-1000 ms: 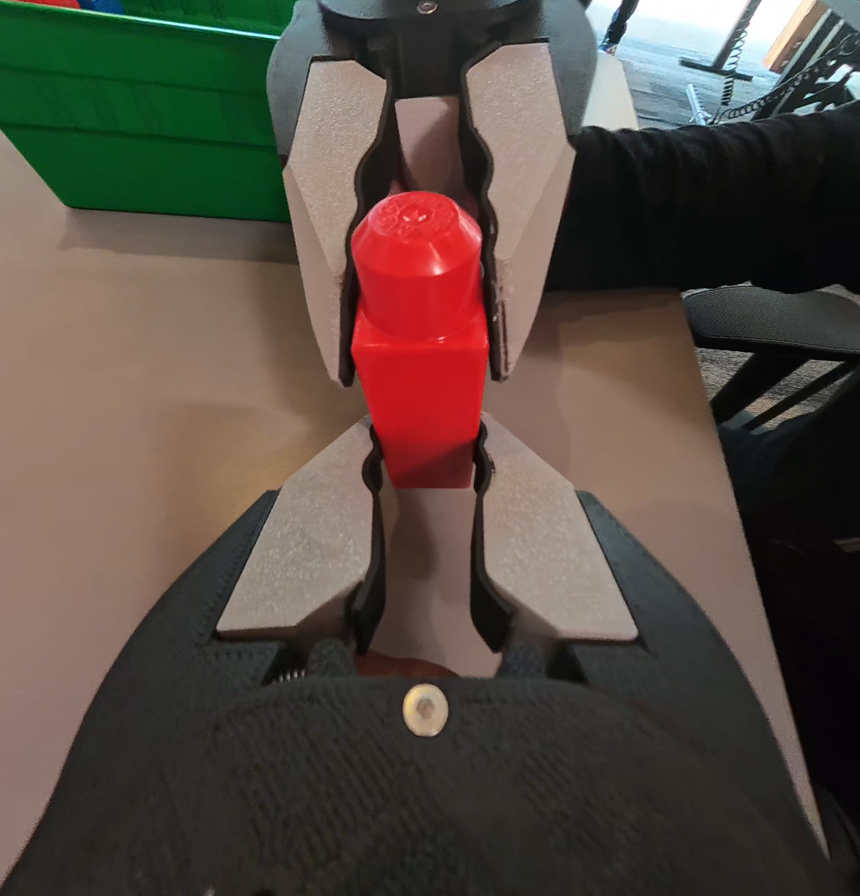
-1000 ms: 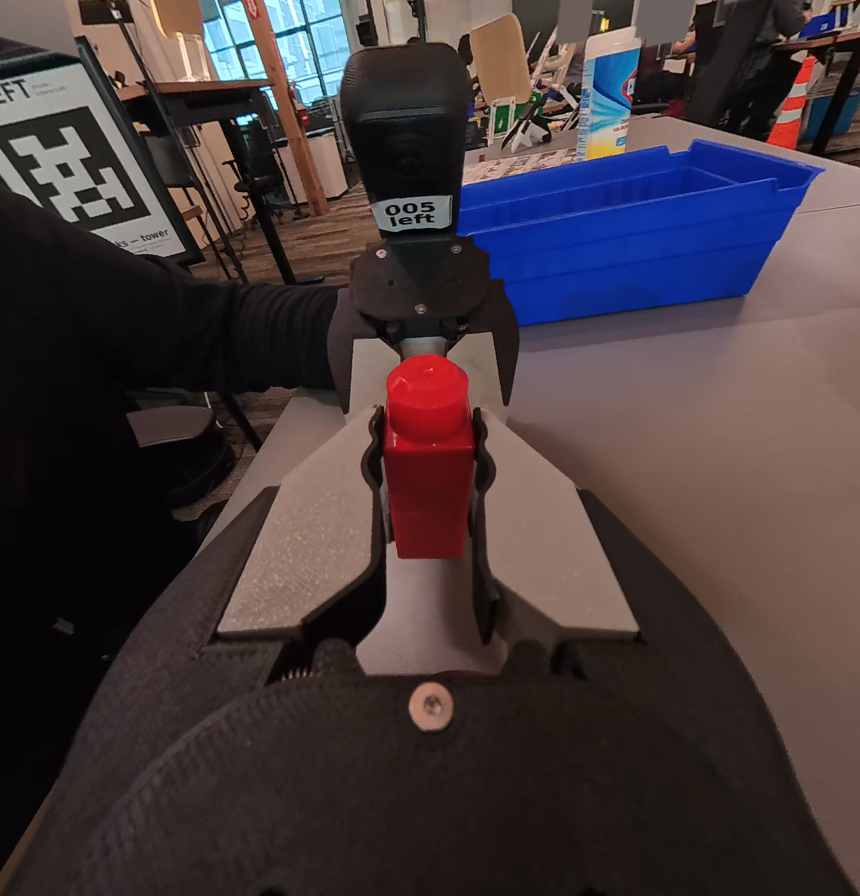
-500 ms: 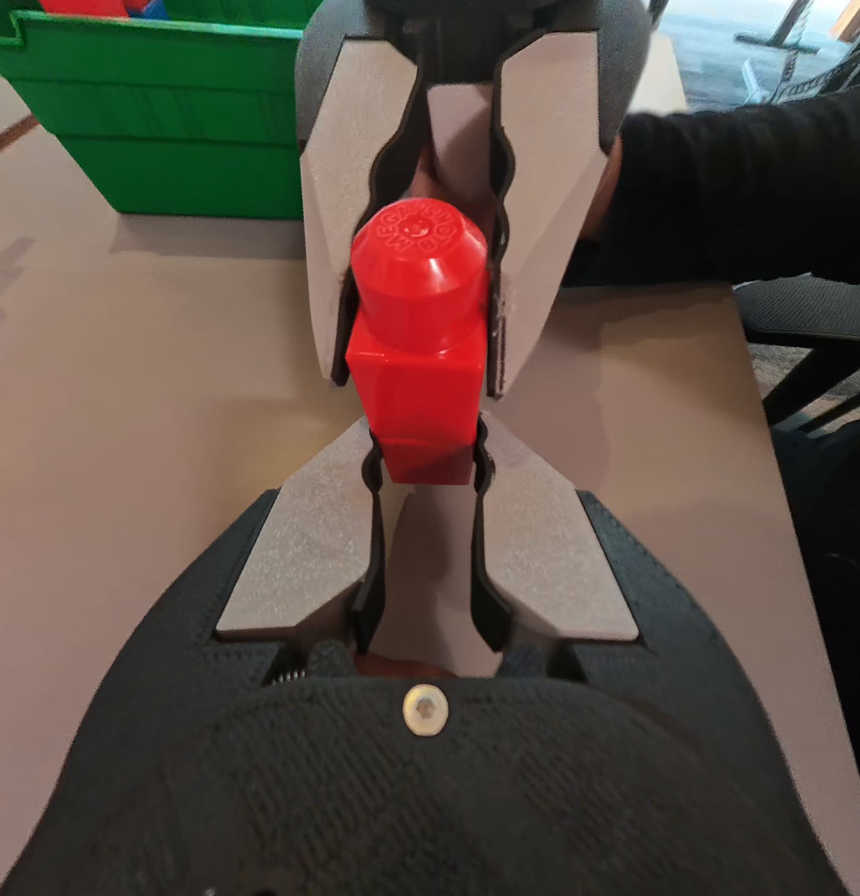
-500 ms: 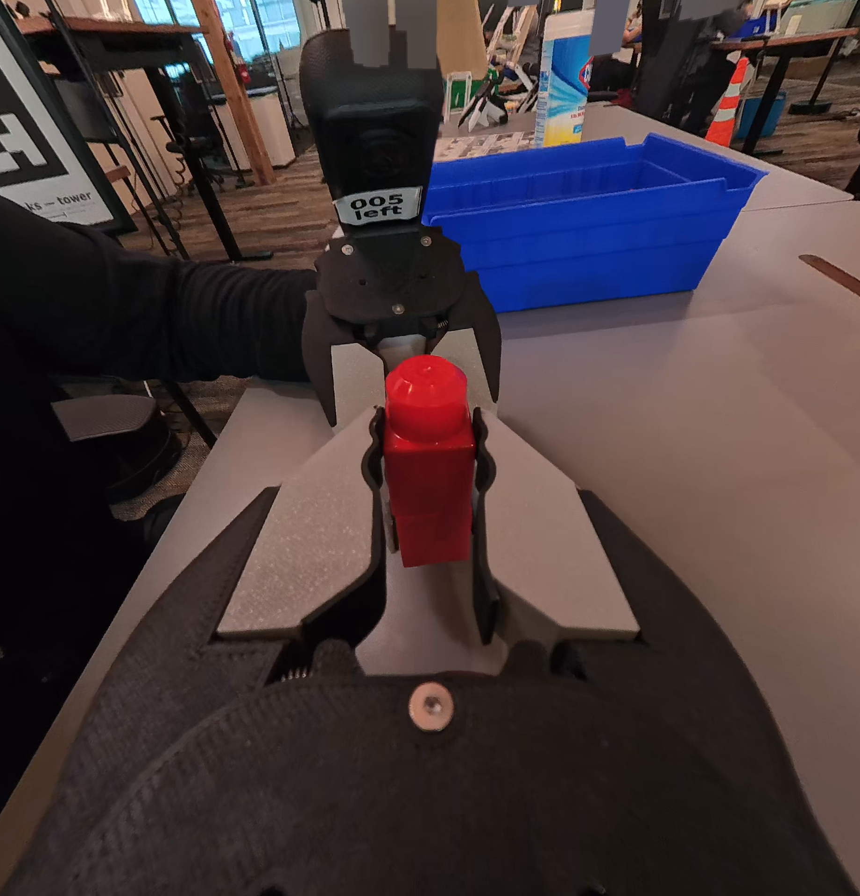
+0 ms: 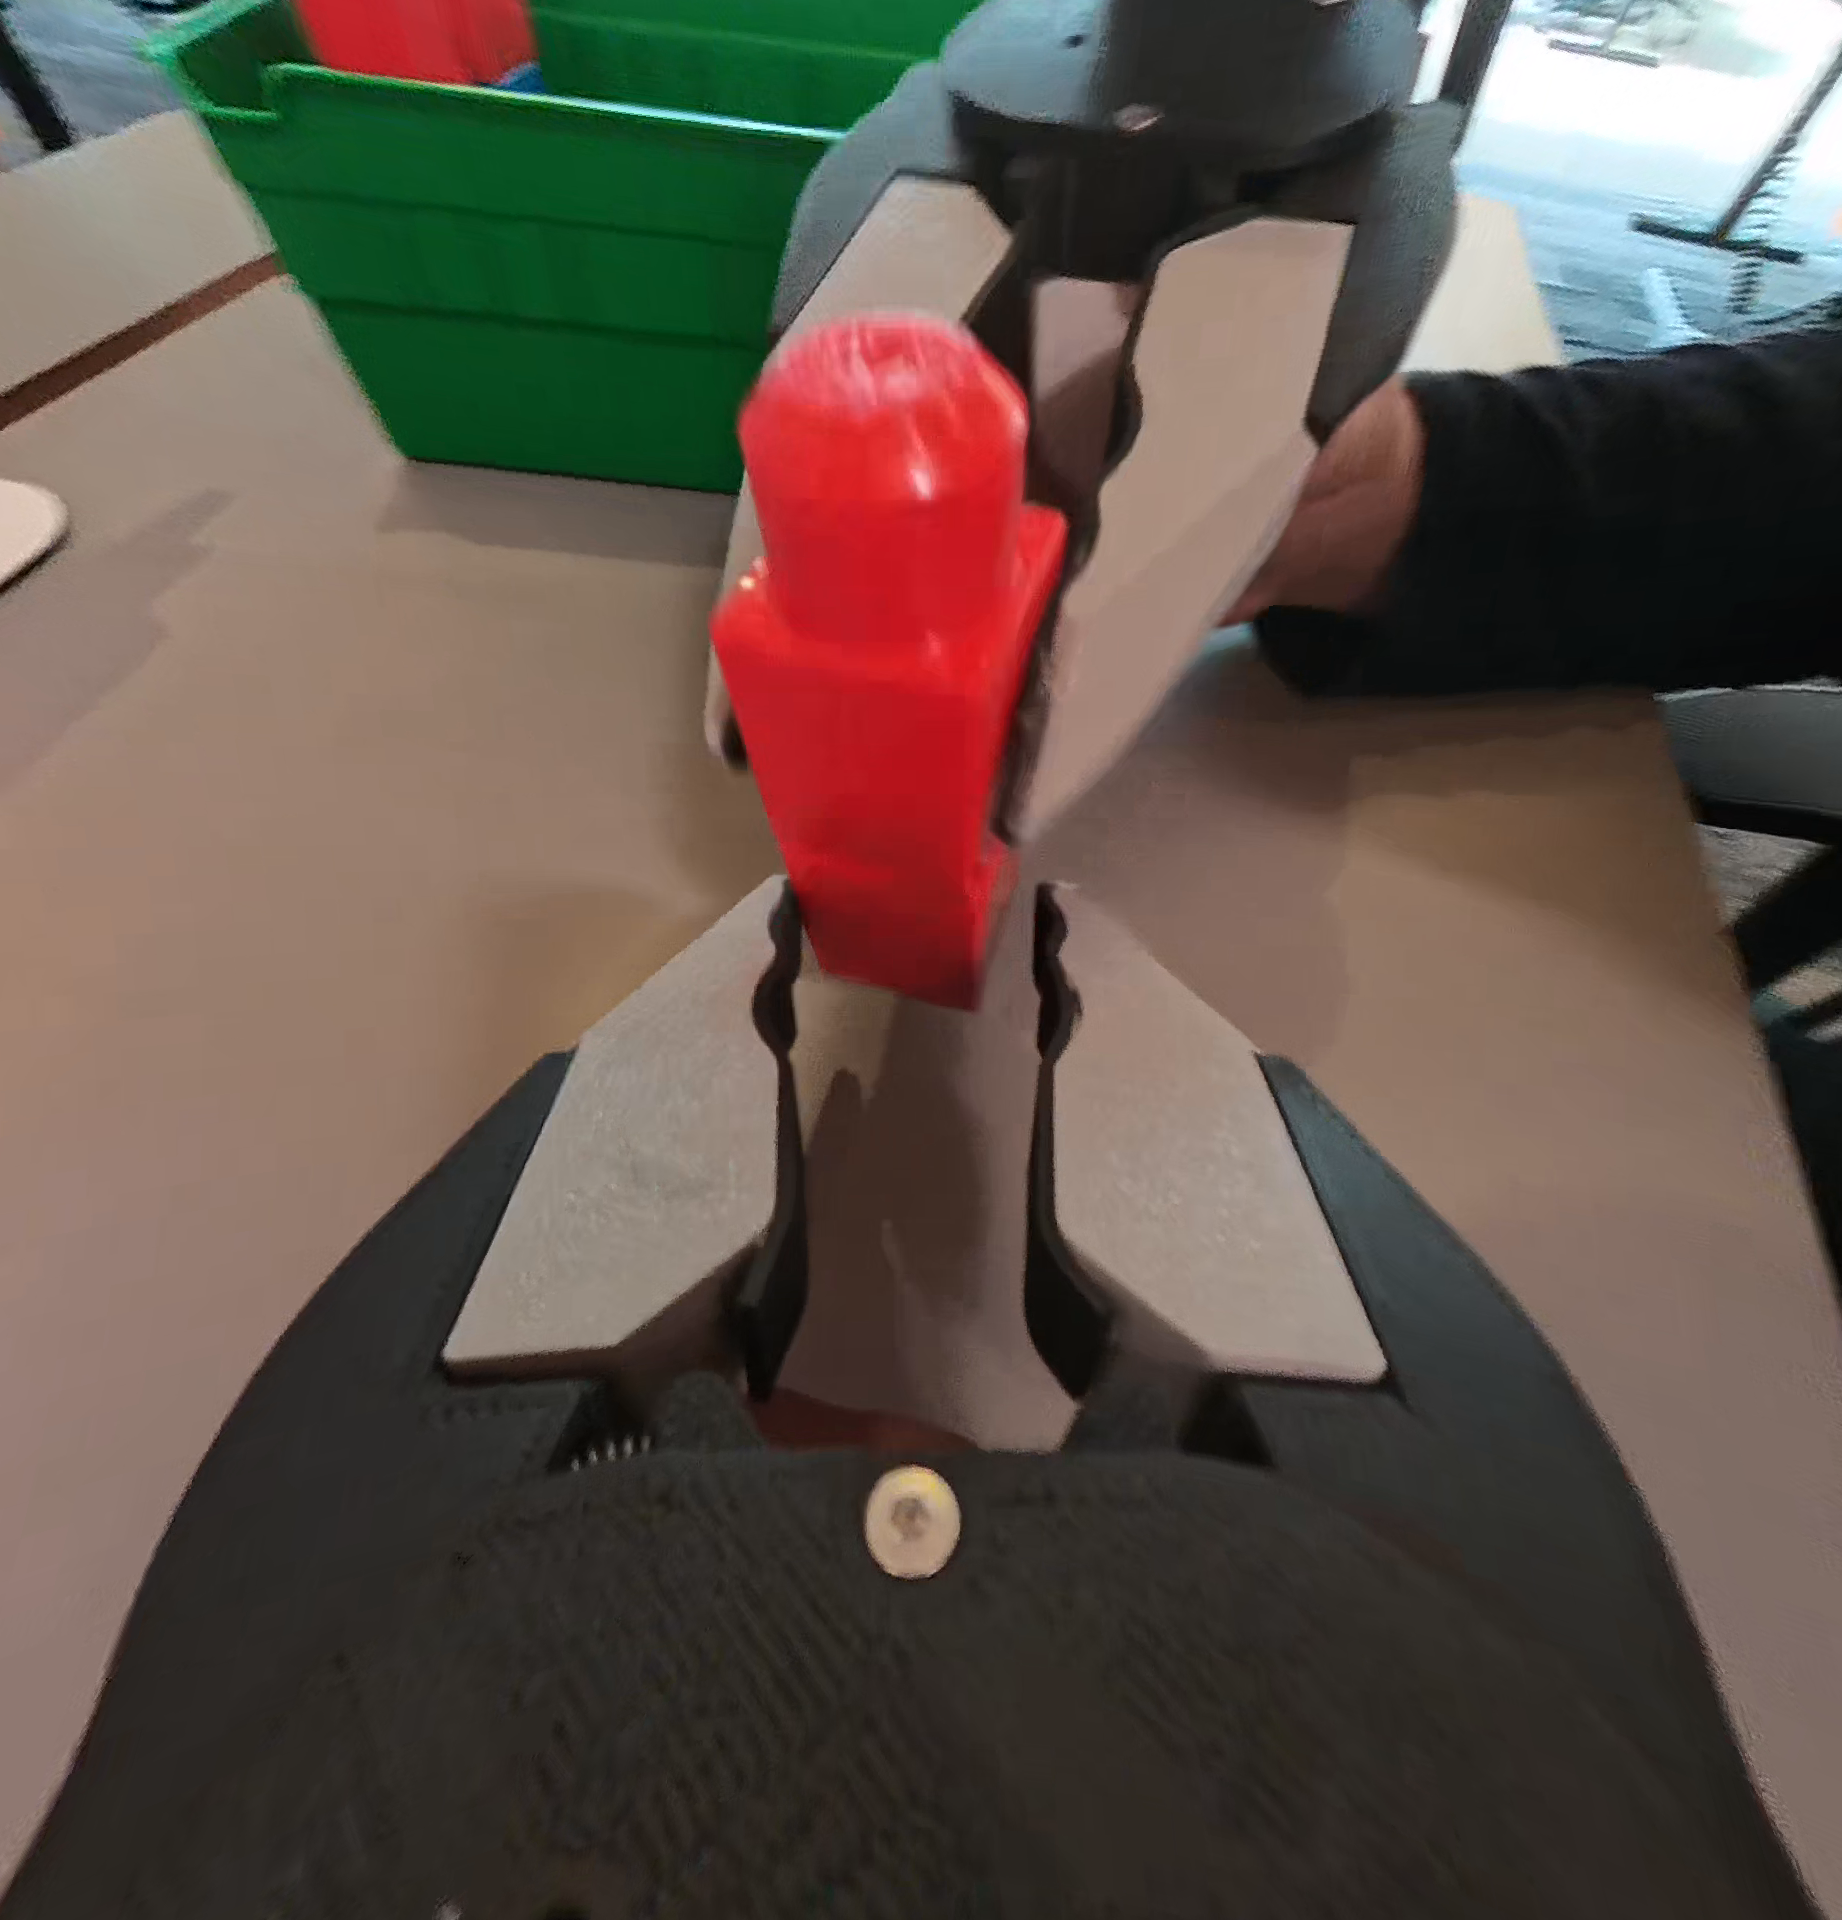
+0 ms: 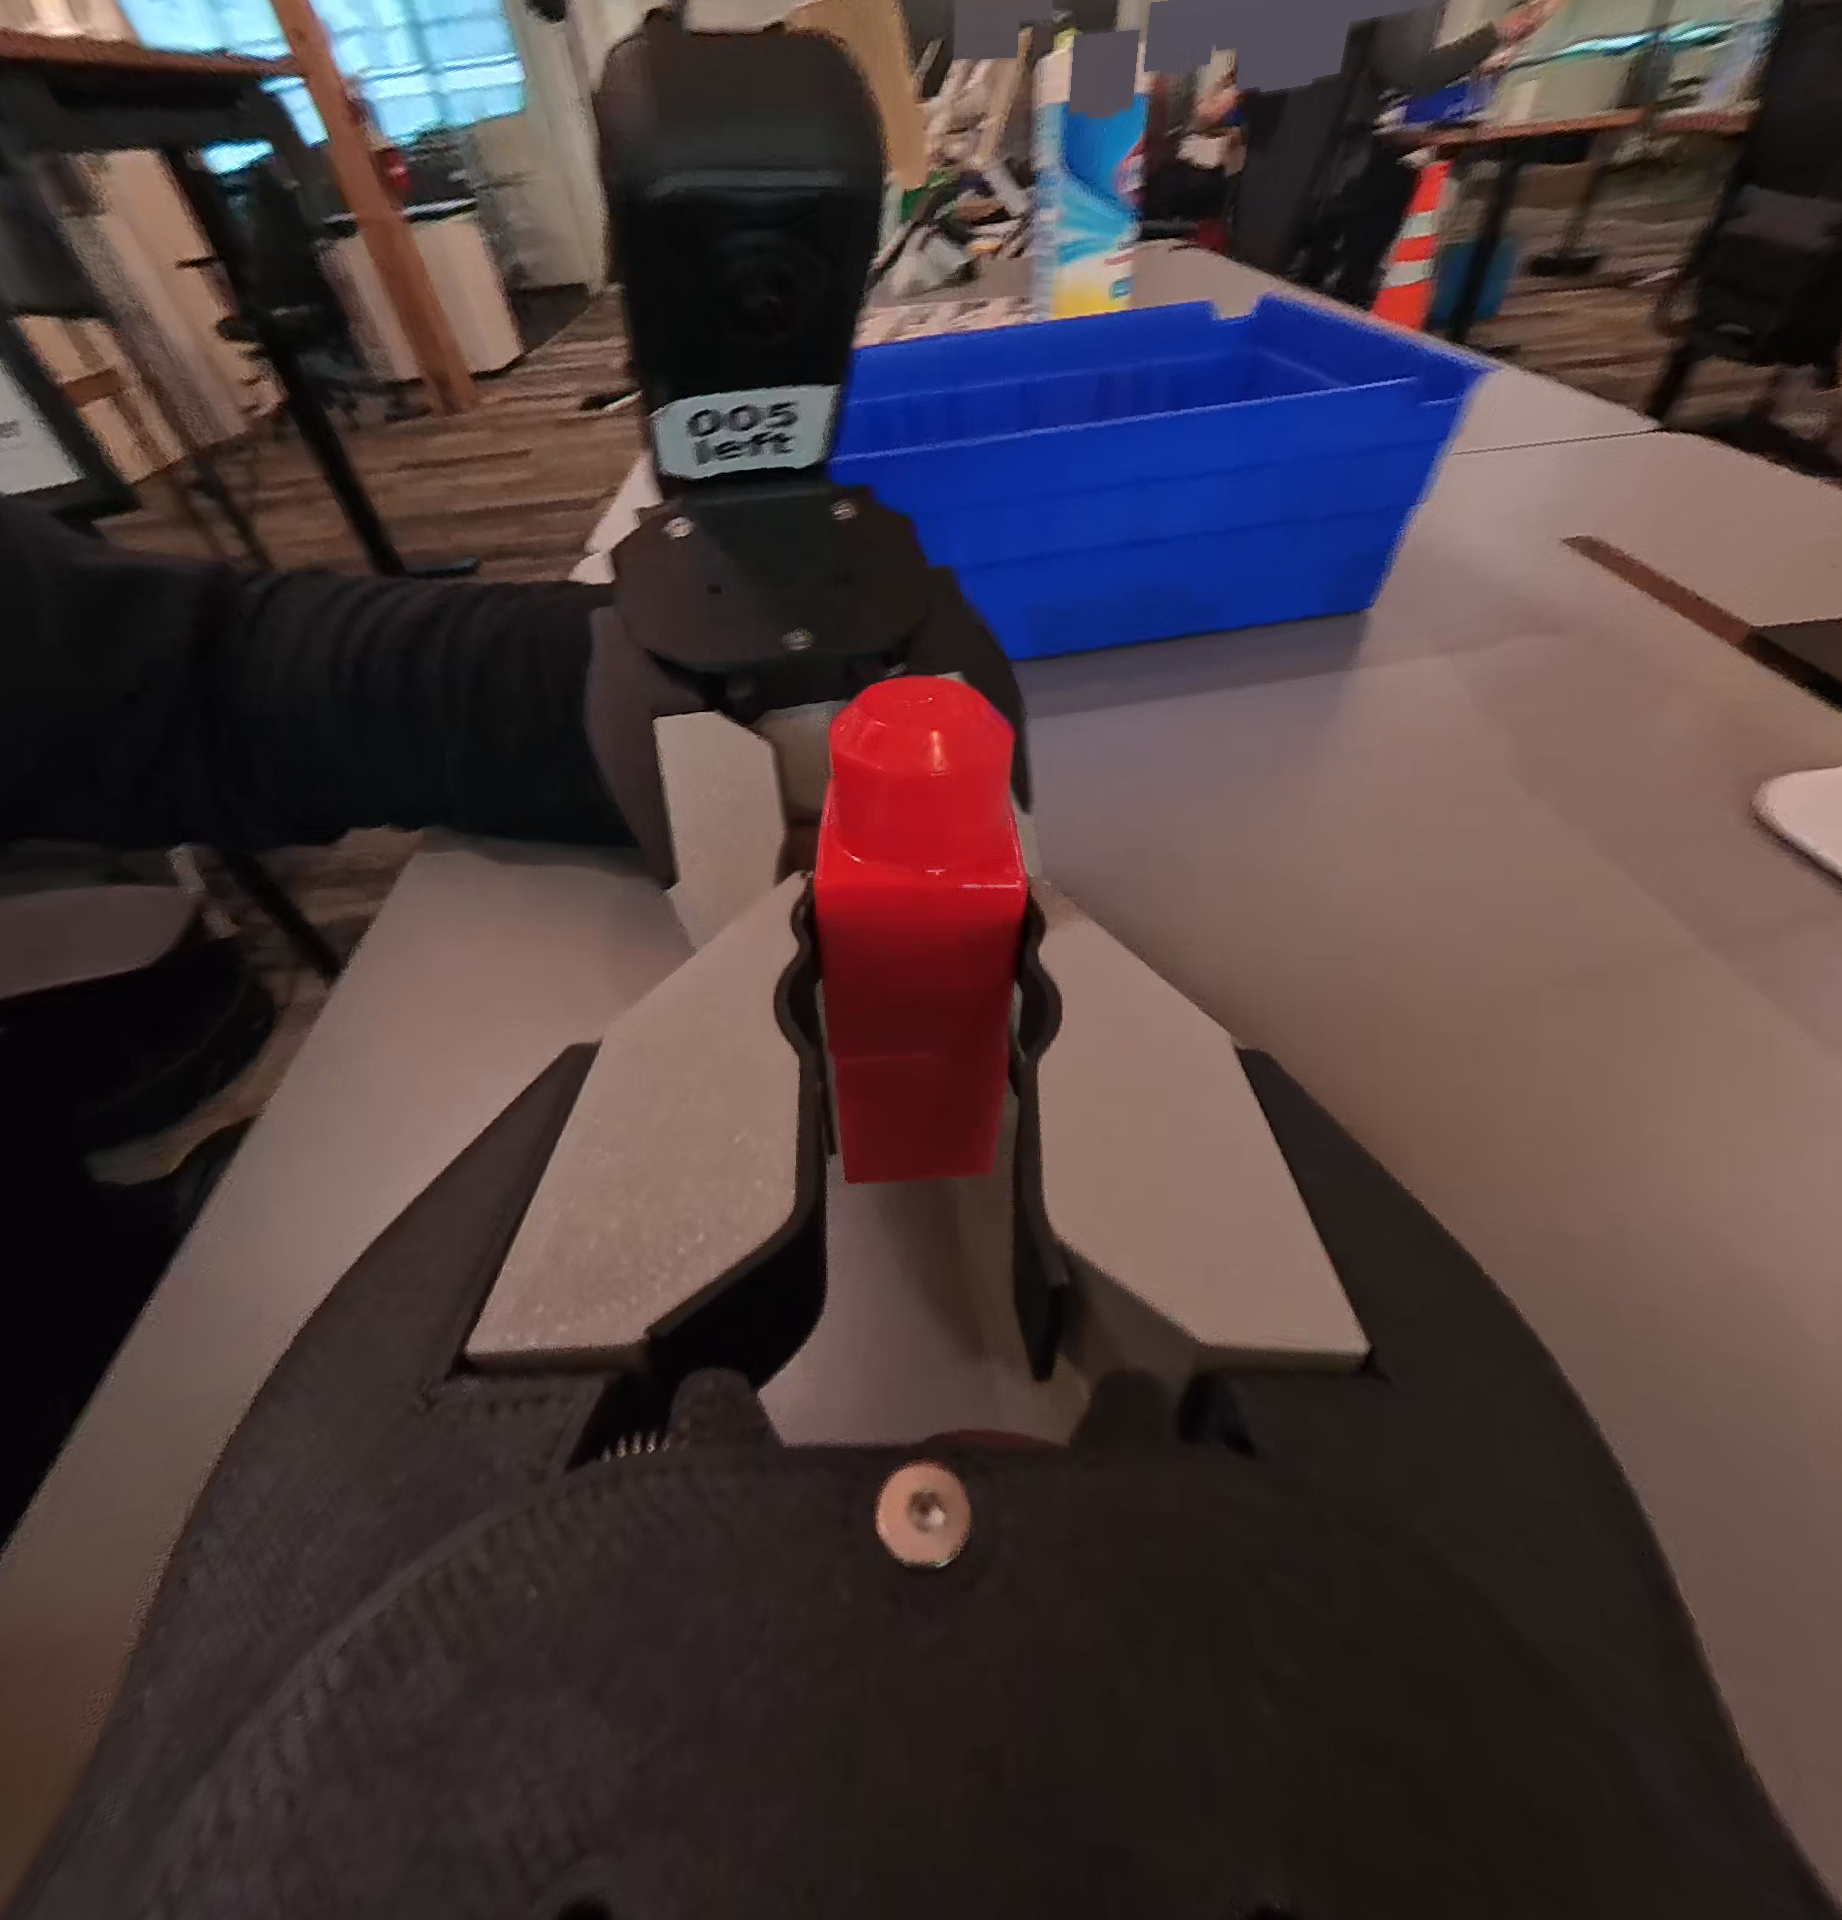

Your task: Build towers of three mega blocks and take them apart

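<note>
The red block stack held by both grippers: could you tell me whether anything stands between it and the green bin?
Nothing visible does. The red block stack is held above bare table, and the stretch toward the green bin looks clear in the left wrist view.

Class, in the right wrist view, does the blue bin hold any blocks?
No: the blue bin shows only bare inner walls, with no blocks visible inside.

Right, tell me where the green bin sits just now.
The green bin shows only in the left wrist view, at the upper left on the far part of the table, behind and left of the red block stack held between the two tools.
</note>
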Motion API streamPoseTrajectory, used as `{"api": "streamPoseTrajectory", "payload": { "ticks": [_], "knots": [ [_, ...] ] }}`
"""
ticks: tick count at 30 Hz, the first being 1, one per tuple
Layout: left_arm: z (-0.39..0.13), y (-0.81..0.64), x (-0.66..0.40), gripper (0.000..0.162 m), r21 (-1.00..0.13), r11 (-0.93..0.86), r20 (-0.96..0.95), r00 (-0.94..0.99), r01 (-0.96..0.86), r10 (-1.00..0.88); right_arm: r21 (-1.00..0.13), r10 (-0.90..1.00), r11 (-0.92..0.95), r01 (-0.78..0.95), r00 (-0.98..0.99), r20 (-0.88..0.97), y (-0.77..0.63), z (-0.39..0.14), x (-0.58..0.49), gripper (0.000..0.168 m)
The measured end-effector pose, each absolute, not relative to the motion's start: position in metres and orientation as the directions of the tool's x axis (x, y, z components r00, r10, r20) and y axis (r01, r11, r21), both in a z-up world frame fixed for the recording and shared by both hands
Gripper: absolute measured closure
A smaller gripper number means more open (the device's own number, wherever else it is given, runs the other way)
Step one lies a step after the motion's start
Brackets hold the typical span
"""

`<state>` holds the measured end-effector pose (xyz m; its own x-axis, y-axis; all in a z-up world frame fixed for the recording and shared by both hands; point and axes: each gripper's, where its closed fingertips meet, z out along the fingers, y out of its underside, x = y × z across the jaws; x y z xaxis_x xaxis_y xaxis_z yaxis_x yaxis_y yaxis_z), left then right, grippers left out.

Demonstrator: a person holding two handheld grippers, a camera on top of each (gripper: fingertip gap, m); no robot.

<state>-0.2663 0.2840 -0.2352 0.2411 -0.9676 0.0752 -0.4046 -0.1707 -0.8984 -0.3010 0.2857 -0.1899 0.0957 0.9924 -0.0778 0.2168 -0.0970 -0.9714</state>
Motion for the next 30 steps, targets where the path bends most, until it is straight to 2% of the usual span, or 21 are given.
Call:
{"api": "streamPoseTrajectory", "payload": {
  "ticks": [3, 6, 14, 15, 16, 17, 22, 23, 27, 29, 30],
  "knots": [
    [-0.242, 0.304, -0.276, 0.115, -0.881, -0.23, 0.079, 0.353, -0.412, -0.932, -0.978, 0.957, -0.096, 0.185, 0.288, -0.04, 0.323, -0.19, -0.286, 0.135],
    [-0.243, 0.321, -0.283, 0.11, -0.877, -0.303, 0.117, 0.445, -0.373, -0.888, -0.956, 0.928, -0.136, 0.259, 0.371, -0.031, 0.343, -0.212, -0.275, 0.135],
    [-0.235, 0.344, -0.299, 0.12, -0.9, -0.326, 0.123, 0.549, -0.29, -0.827, -0.917, 0.9, -0.258, 0.303, 0.42, -0.114, 0.354, -0.231, -0.27, 0.128],
    [-0.236, 0.344, -0.299, 0.122, -0.897, -0.334, 0.13, 0.551, -0.288, -0.824, -0.915, 0.902, -0.264, 0.305, 0.413, -0.122, 0.353, -0.231, -0.269, 0.132],
    [-0.236, 0.344, -0.299, 0.122, -0.895, -0.34, 0.136, 0.549, -0.289, -0.825, -0.913, 0.908, -0.265, 0.309, 0.399, -0.129, 0.351, -0.232, -0.269, 0.146],
    [-0.238, 0.343, -0.298, 0.122, -0.891, -0.348, 0.144, 0.542, -0.293, -0.828, -0.912, 0.915, -0.26, 0.318, 0.381, -0.128, 0.349, -0.232, -0.268, 0.168],
    [-0.243, 0.341, -0.297, 0.125, -0.871, -0.38, 0.166, 0.541, -0.312, -0.824, -0.895, 0.913, -0.265, 0.358, 0.392, -0.113, 0.349, -0.239, -0.267, 0.168],
    [-0.242, 0.341, -0.297, 0.125, -0.873, -0.38, 0.169, 0.54, -0.306, -0.824, -0.904, 0.912, -0.248, 0.347, 0.398, -0.098, 0.35, -0.236, -0.268, 0.165],
    [-0.242, 0.347, -0.303, 0.126, -0.875, -0.385, 0.163, 0.569, -0.294, -0.806, -0.903, 0.883, -0.284, 0.321, 0.454, -0.117, 0.357, -0.235, -0.267, 0.129],
    [-0.237, 0.355, -0.309, 0.126, -0.886, -0.38, 0.155, 0.602, -0.266, -0.783, -0.9, 0.86, -0.332, 0.283, 0.483, -0.166, 0.361, -0.231, -0.269, 0.11],
    [-0.233, 0.359, -0.313, 0.125, -0.896, -0.374, 0.157, 0.617, -0.241, -0.771, -0.892, 0.844, -0.374, 0.256, 0.492, -0.213, 0.361, -0.227, -0.273, 0.107]
  ]
}}
